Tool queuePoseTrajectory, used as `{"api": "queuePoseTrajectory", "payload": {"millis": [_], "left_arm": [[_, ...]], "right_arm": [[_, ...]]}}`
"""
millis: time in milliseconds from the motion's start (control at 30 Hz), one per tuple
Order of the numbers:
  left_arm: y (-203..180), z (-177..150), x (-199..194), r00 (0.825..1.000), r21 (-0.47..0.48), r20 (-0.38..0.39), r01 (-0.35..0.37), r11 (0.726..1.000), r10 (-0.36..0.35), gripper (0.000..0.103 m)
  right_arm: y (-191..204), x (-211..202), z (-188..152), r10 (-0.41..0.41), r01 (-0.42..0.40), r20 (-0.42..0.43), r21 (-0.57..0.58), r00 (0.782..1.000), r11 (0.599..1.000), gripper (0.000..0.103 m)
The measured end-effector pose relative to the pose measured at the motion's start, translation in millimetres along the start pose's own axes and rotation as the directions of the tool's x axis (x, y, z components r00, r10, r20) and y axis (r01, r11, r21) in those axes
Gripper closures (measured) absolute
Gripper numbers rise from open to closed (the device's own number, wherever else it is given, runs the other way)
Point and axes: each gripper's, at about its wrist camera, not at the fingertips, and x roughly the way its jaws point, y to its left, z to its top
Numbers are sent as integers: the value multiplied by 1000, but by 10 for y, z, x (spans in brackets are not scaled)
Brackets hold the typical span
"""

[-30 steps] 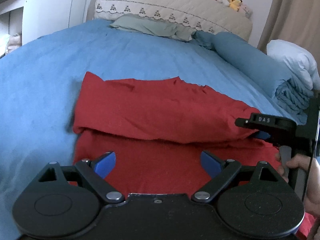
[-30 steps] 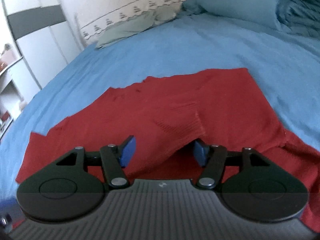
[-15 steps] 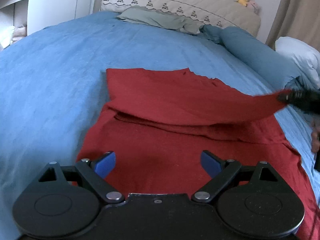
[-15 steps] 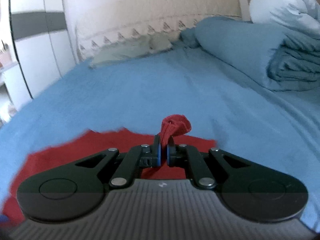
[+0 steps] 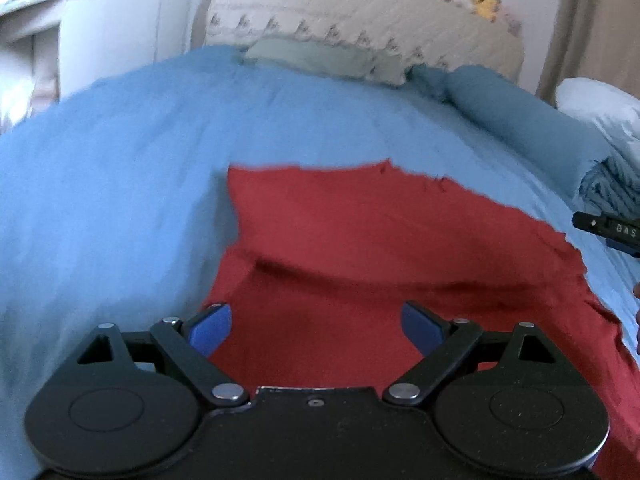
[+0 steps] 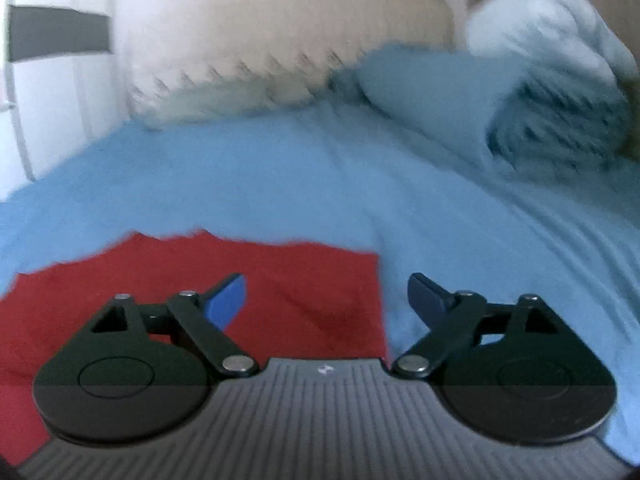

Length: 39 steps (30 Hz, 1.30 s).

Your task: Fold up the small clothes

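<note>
A red garment lies flat on the blue bed, with its far part folded over the near part along a crease across the middle. It also shows in the right wrist view. My left gripper is open and empty just above the garment's near part. My right gripper is open and empty over the garment's right edge; it also shows at the right edge of the left wrist view.
The blue bedsheet spreads all around. A rolled blue duvet and a pale pillow lie to the right. A green pillow and a beige headboard with plush toys are at the far end.
My right gripper, shut on a red corner half a second ago, has let go and opened; the folded layer now lies flat. The left gripper stayed open.
</note>
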Motion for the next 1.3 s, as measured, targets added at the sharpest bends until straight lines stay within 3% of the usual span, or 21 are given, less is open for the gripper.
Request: {"api": "queuePoseTrajectory", "payload": {"millis": [100,200,300,367,400,533,633,767,833,967,1133,1300], "left_arm": [[-49,182,46,996,32,52,67,997,-69,9],[-80,375,189,989,54,86,115,992,-119,9],[-32,446,525,998,55,6,61,997,-61,11],[68,400,719,997,41,-71,26,999,-23,24],[116,354,765,996,42,-88,22,999,-18,25],[23,304,742,996,131,-82,-6,991,17,24],[29,305,740,995,114,-90,-22,993,32,24],[-76,327,652,990,151,-118,-63,986,81,23],[-96,372,503,986,147,-121,-96,985,114,22],[-241,490,-72,989,166,-45,-129,978,138,9],[-392,559,-944,994,144,9,-110,983,110,0],[-457,302,-1763,997,109,8,-81,991,80,0]], "right_arm": [[137,-39,-44,85,-84,15,-46,996,995,0],[247,103,-105,146,-148,-24,-73,989,986,0],[312,273,-160,161,-166,-67,-72,985,983,0],[310,354,-213,158,-165,-99,-67,982,984,0],[291,394,-241,150,-159,-119,-70,981,985,0],[160,490,-407,79,-97,-184,-89,980,991,0],[27,435,-412,88,-101,-183,-60,979,993,0],[-23,335,-352,24,-44,-216,-90,976,995,0],[-120,191,-281,14,-26,-216,-51,976,998,0],[-194,-388,-100,61,-73,-140,-81,988,994,0],[-213,-1280,142,156,-164,-70,-137,985,977,0],[-308,-2248,189,208,-213,-46,-169,977,962,0]]}}
